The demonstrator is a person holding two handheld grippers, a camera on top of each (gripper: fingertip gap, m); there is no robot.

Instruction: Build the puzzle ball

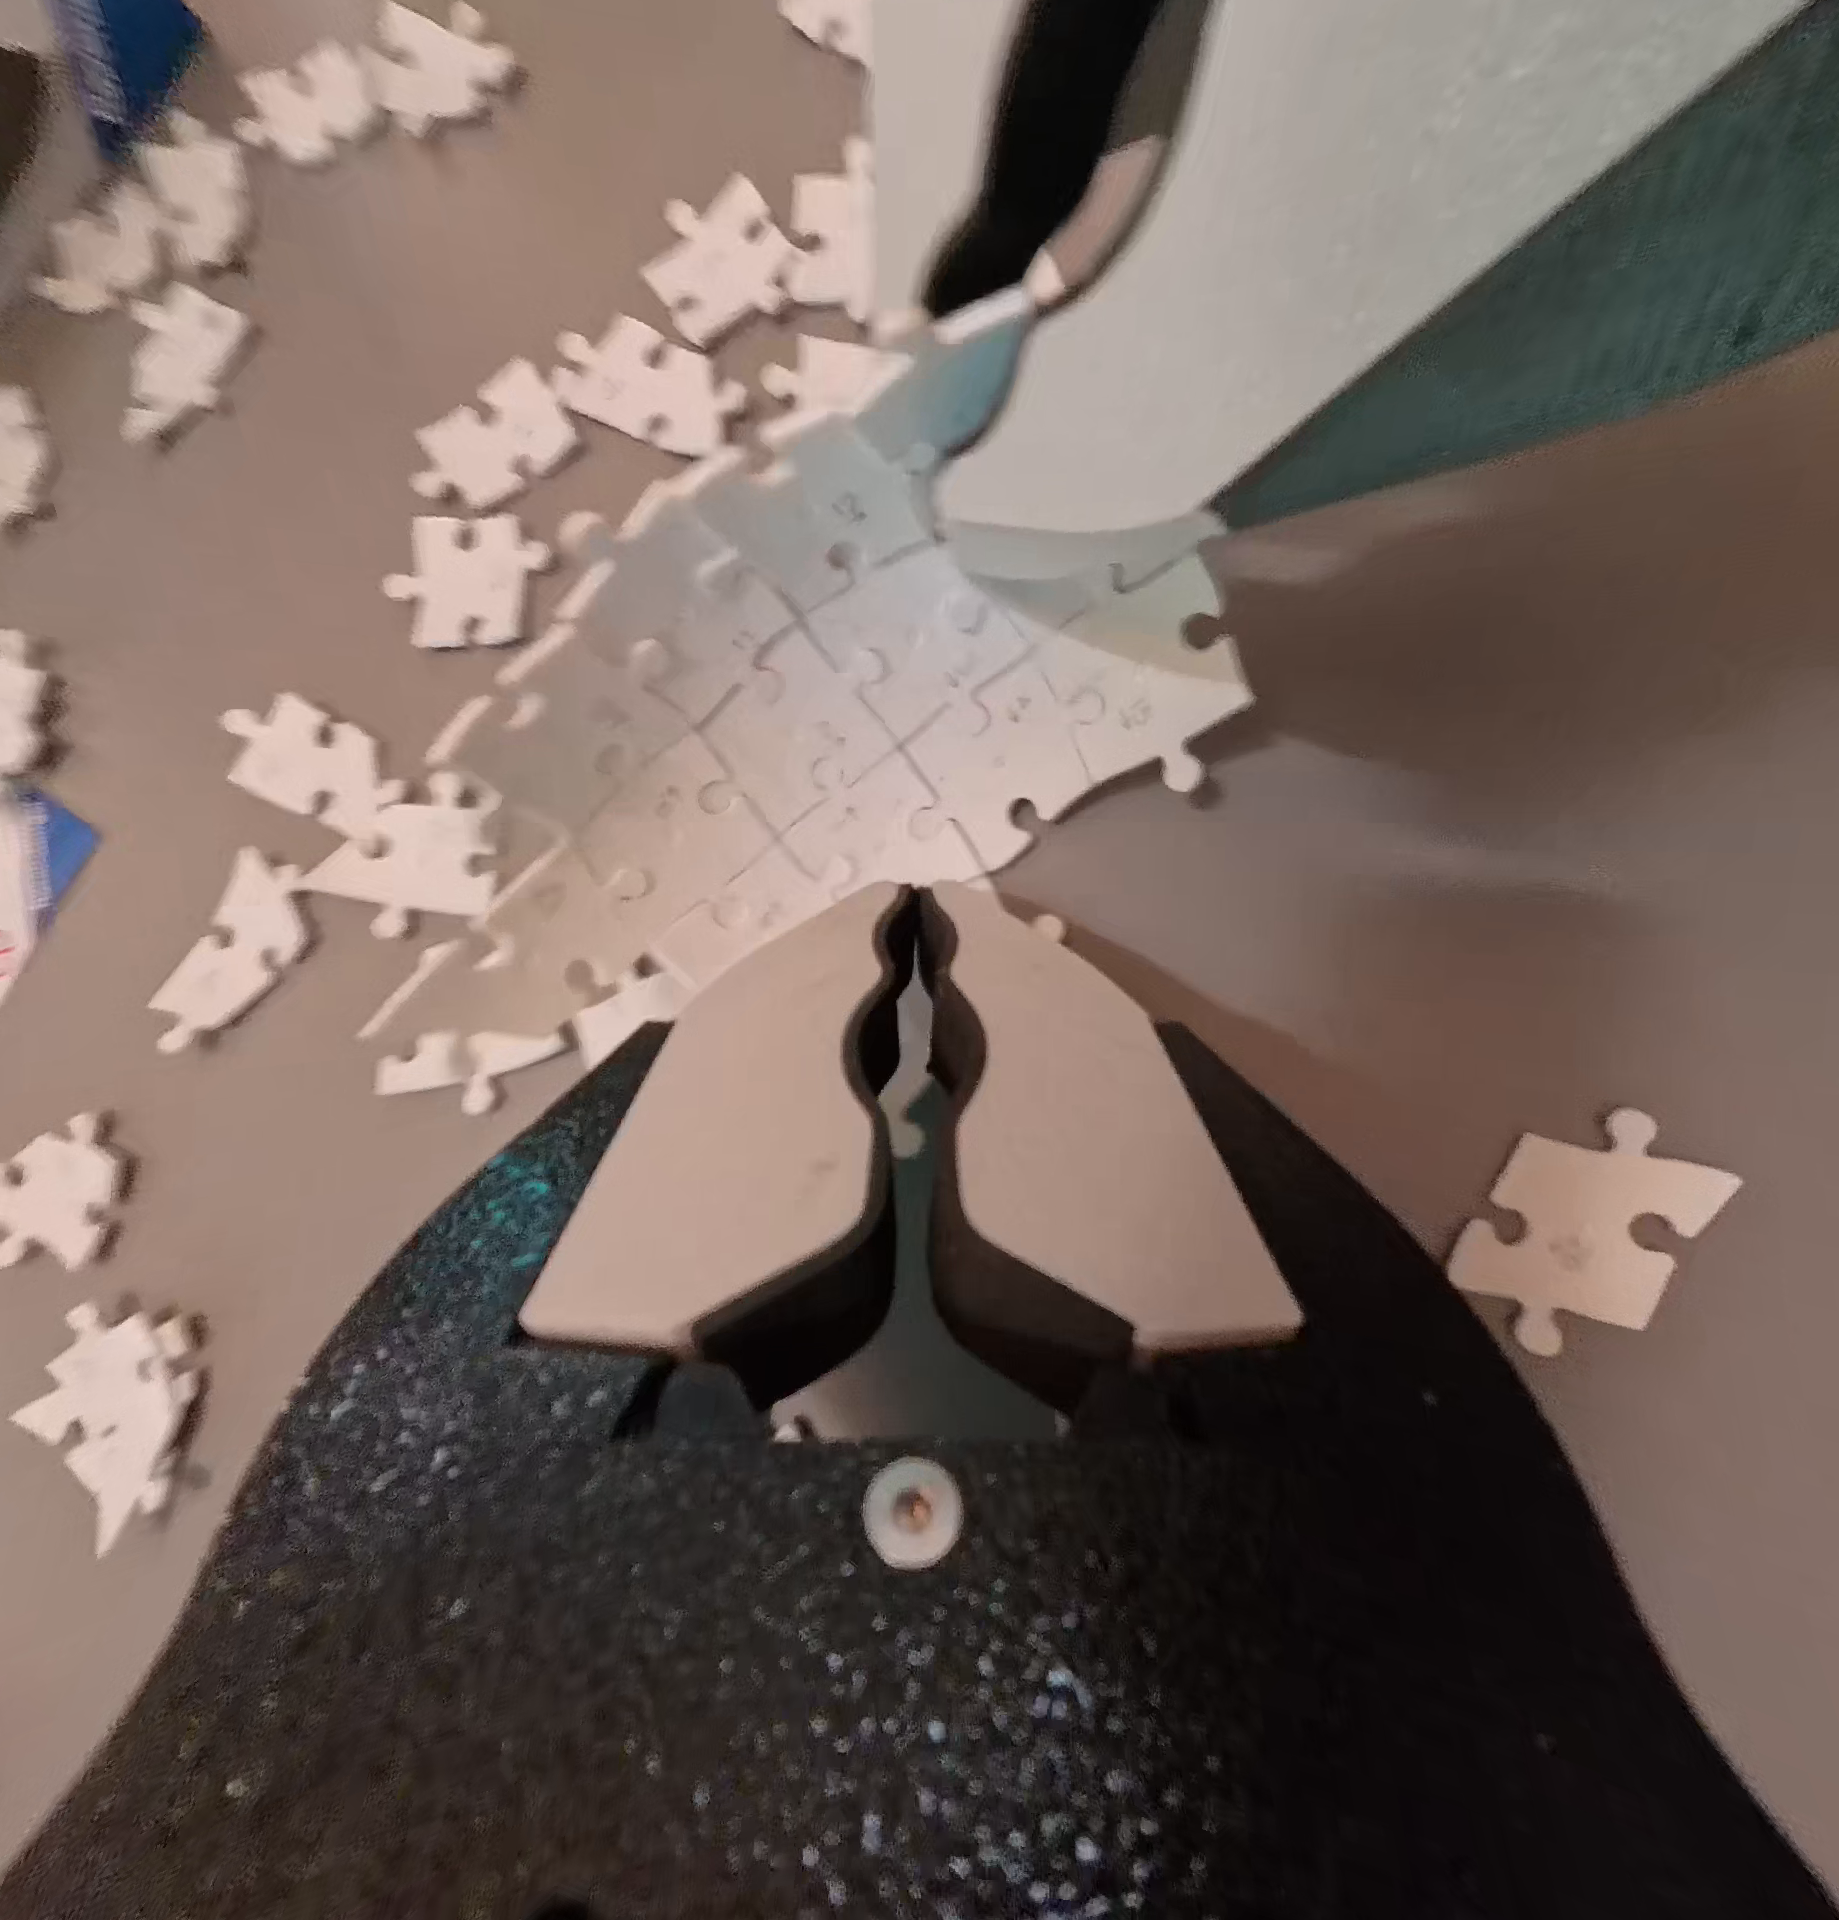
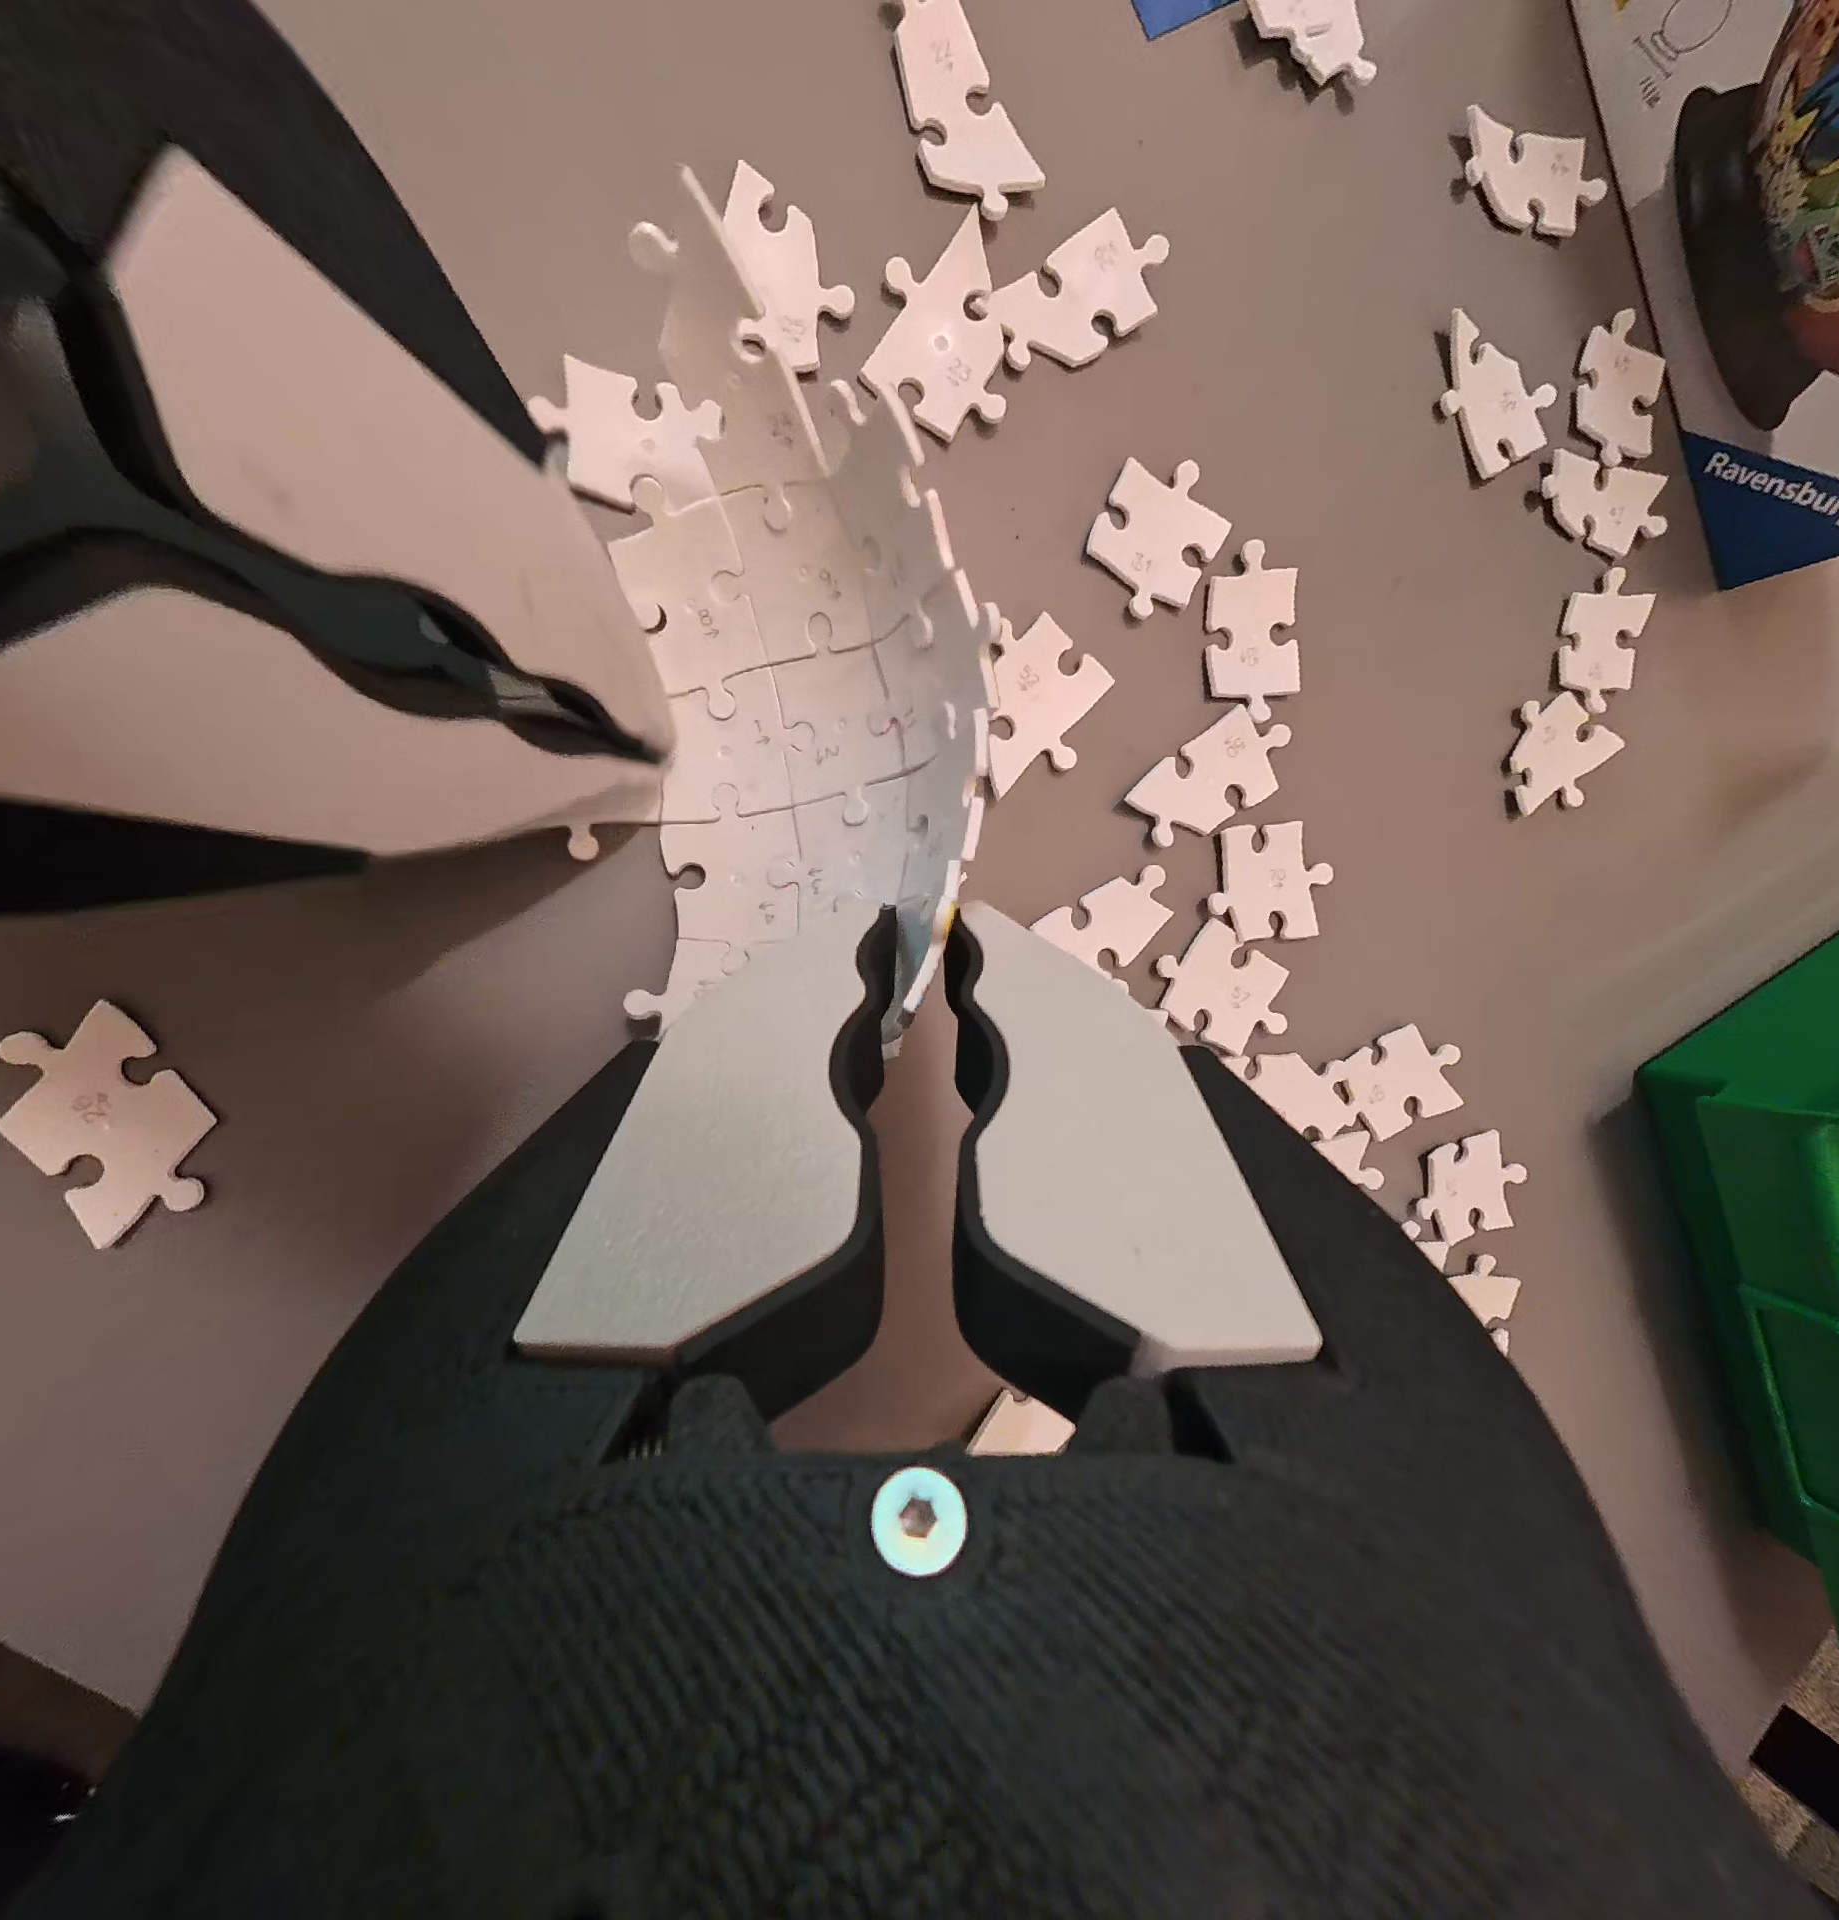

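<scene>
1. Black and speckled, the left tool [image 1: 915,914] has its grey fingers [image 1: 749,1122] pinched together on the near rim of the half-built puzzle ball [image 1: 894,707].
2. That curved white shell of joined pieces is held up off the grey tabletop [image 1: 1517,935], hollow side towards the left tool.
3. From the other side, the right tool [image 2: 920,930] is nearly closed and nips the shell's thin edge between its tips.
4. Loose white puzzle pieces [image 2: 1247,634] lie scattered over the tabletop beyond the shell; a single piece [image 2: 104,1117] sits well apart.
5. At the far right edge lie the puzzle box [image 2: 1746,312] and a green bin [image 2: 1788,1247].
</scene>
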